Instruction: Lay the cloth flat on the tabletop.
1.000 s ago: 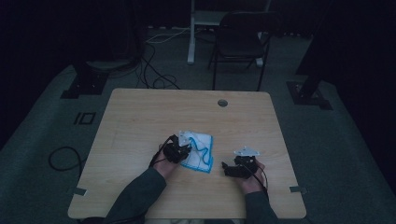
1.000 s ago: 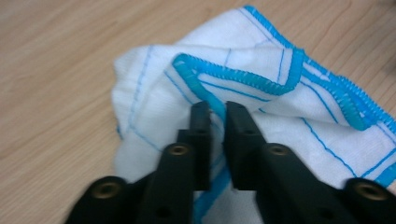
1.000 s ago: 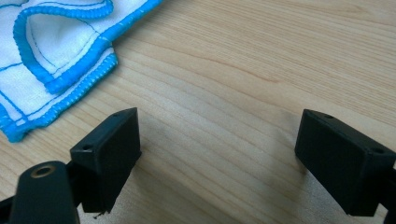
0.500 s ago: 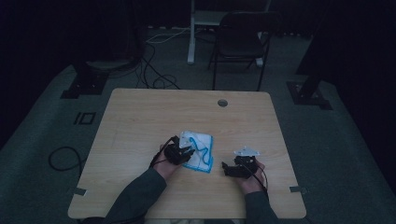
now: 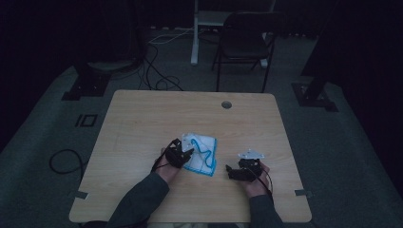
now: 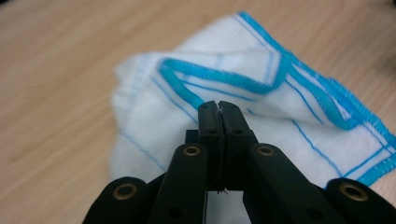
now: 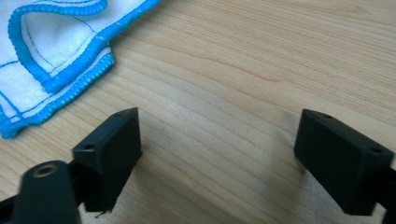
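Observation:
A white cloth [image 5: 203,153] with blue edging and thin blue lines lies crumpled on the wooden table [image 5: 142,123]. My left gripper [image 5: 188,153] sits at the cloth's left side. In the left gripper view its jaws have just been closing and now stand together [image 6: 218,108], with a sliver of white cloth [image 6: 243,88] pinched at the tips. My right gripper [image 5: 230,170] rests to the right of the cloth, pointing toward it. Its jaws [image 7: 217,140] have just closed slightly but stand wide apart over bare wood, the cloth's corner [image 7: 51,51] lying ahead to the left.
A round cable hole [image 5: 226,104] is in the table's far edge. Beyond the table stand a dark folding chair [image 5: 247,42] and a white post [image 5: 195,33]. Cables [image 5: 157,71] trail on the floor, and stand bases [image 5: 85,85] flank the table.

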The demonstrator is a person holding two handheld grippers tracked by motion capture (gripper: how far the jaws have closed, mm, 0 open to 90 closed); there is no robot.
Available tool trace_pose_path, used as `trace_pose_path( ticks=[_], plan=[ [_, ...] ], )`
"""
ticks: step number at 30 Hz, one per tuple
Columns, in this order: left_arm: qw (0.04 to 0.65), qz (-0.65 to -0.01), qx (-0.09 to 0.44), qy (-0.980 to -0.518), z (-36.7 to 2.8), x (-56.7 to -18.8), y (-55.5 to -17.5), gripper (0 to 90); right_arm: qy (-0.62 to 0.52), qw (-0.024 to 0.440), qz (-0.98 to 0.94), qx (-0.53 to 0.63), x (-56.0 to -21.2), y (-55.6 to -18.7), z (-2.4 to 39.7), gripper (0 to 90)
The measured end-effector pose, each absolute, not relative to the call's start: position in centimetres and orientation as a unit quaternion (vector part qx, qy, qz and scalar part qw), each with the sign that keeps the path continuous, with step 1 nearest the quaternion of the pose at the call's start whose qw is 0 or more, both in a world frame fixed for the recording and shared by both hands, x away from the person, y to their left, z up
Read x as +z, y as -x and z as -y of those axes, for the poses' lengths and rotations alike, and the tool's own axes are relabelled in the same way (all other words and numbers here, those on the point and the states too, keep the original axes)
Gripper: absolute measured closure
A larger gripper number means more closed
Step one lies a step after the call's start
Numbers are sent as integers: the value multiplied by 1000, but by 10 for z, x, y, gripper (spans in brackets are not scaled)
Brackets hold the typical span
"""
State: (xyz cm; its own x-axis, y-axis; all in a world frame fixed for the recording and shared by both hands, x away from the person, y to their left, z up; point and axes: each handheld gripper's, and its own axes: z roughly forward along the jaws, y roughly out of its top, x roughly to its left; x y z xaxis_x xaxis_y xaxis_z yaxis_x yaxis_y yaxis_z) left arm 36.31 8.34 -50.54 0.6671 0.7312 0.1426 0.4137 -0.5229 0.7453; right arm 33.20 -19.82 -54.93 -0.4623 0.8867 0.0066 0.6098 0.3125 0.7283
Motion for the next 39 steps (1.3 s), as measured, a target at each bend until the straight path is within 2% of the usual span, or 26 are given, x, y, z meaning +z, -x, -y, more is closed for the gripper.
trace_pose_path(
  ticks=[2,4,7,17,21,23,25,27,30,32,39],
  plan=[
    [358,-347,232,-835,-90,-501,-364,895,-474,203,-786,341,-547,-330,198,324],
    [359,-353,236,-831,-96,-498,-365,895,-477,202,-785,341,-545,-329,197,414],
    [365,-363,241,-823,-104,-494,-367,895,-471,194,-785,353,-542,-327,194,478],
    [375,-381,250,-807,-117,-486,-372,897,-383,188,-811,400,-526,-318,157,643],
    [379,-385,254,-803,-121,-484,-372,897,-359,178,-826,396,-528,-321,134,629],
    [380,-387,256,-801,-124,-483,-372,897,-346,185,-836,384,-532,-322,124,596],
    [380,-390,258,-798,-127,-482,-372,898,-339,195,-845,365,-536,-324,117,602],
    [382,-395,260,-794,-133,-480,-373,898,-338,196,-848,358,-538,-327,115,641],
    [387,-404,260,-787,-139,-479,-373,899,-338,189,-848,361,-536,-332,118,807],
    [388,-409,261,-784,-143,-478,-374,899,-337,193,-848,361,-534,-334,120,881],
    [381,-422,259,-781,-156,-483,-372,898,-360,224,-826,373,-514,-347,129,890]
  ],
)
